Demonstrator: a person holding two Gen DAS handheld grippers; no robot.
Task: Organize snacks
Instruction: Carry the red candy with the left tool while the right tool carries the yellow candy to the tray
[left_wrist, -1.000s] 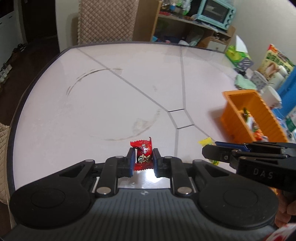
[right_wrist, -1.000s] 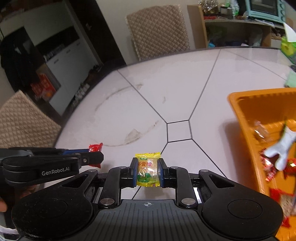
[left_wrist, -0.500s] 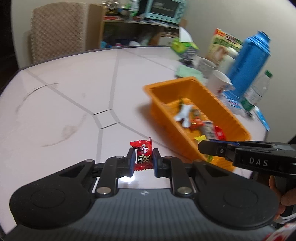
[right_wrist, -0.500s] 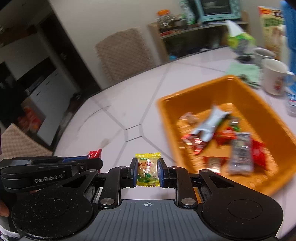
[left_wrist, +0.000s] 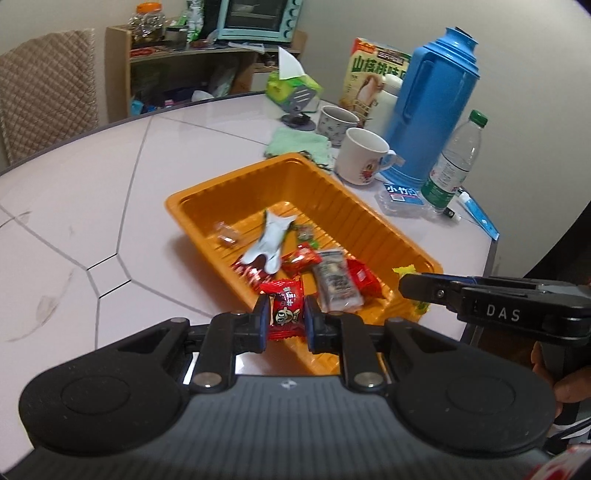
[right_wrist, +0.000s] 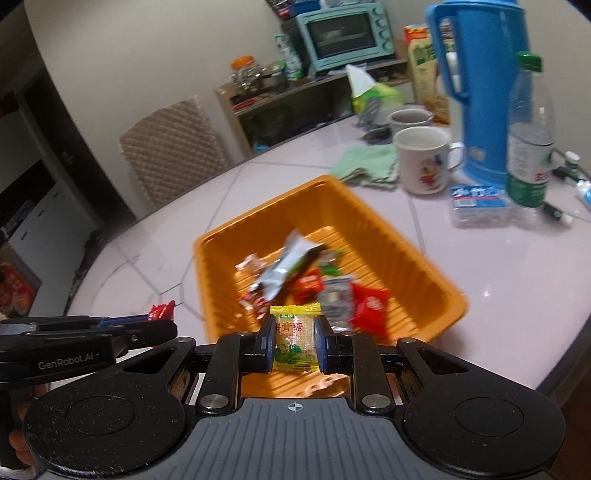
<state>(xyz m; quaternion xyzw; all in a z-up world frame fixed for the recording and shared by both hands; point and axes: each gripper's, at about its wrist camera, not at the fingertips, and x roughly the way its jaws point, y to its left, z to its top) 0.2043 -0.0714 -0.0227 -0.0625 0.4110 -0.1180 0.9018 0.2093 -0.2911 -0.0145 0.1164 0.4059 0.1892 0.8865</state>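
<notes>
I have a sweet pinched in each pair of jaws. My left gripper (left_wrist: 285, 318) is clamped on a red sweet (left_wrist: 286, 308), the pads pressing its two sides so the wrapper stands upright between them with its crimped ends free above and below. My right gripper (right_wrist: 294, 343) is closed the same way on a yellow sweet (right_wrist: 294, 334). Holding them by the middle keeps the wrappers from slipping and leaves them free to fall once I let go.

Both are held above the near end of the orange tray (left_wrist: 207, 192), which sits in the middle of the table (left_wrist: 110, 177). From the left camera the red sweet hangs over the tray's near left corner; from the right camera the yellow one is over the near wall, a little further right. My two grippers are side by side so they do not knock together.

The tray already holds a loose heap of snacks (left_wrist: 321, 273): red packets, a silver wrapper and a clear-wrapped bar, gathered toward the near half. The far half is bare, so there is room. To the right of the tray stand a white mug (left_wrist: 364, 157), a blue flask (left_wrist: 434, 103) and a water bottle (left_wrist: 456, 162), well clear of where I would drop. I judge the next thing is simply to open both jaws.
</notes>
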